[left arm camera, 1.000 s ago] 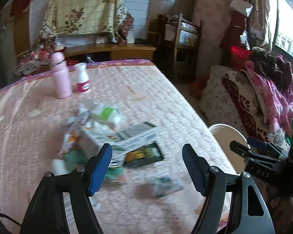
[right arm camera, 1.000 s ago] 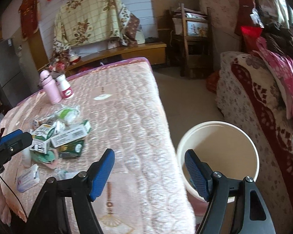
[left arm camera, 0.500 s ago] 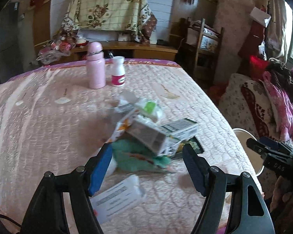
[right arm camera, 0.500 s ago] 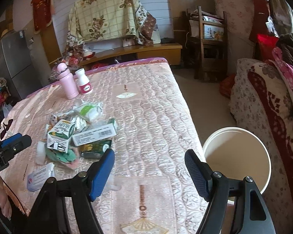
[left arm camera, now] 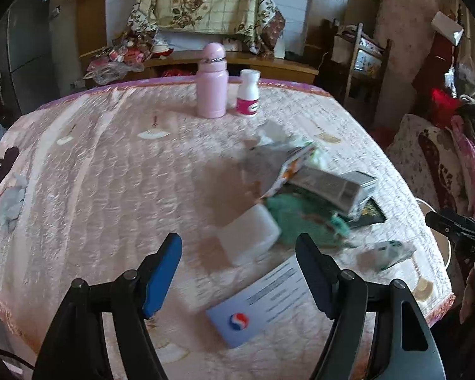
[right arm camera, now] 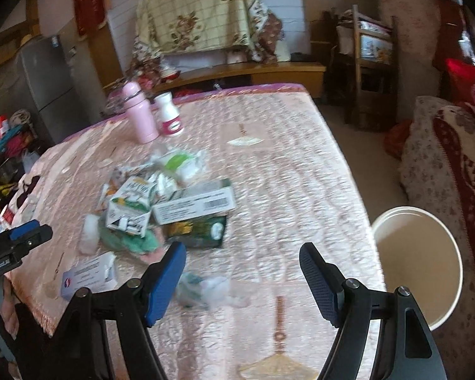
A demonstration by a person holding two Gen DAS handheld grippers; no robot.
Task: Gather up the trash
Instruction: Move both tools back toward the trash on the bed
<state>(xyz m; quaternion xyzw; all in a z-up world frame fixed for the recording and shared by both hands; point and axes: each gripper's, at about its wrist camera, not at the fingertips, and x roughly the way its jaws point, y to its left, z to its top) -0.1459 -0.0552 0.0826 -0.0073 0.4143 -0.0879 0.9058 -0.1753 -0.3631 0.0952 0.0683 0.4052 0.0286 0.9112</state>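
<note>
Overhead, both black claws with blue pads, left gripper (left arm camera: 239, 267) and right gripper (right arm camera: 242, 274), gape wide and empty above the pink quilted table (right arm camera: 300, 174); a heap of crumpled cartons and wrappers (right arm camera: 161, 209) lies mid-table, with a white round bucket (right arm camera: 418, 266) beside the edge

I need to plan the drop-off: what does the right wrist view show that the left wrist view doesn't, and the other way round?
Only the right wrist view shows the cream bucket's whole open mouth on the floor beside the table, and the grey fridge. Only the left wrist view shows the dark shape printed on the cloth at the table's left edge. Both show the pink bottle, the white bottle, the trash pile and the white and blue box; both grippers are open and empty.
</note>
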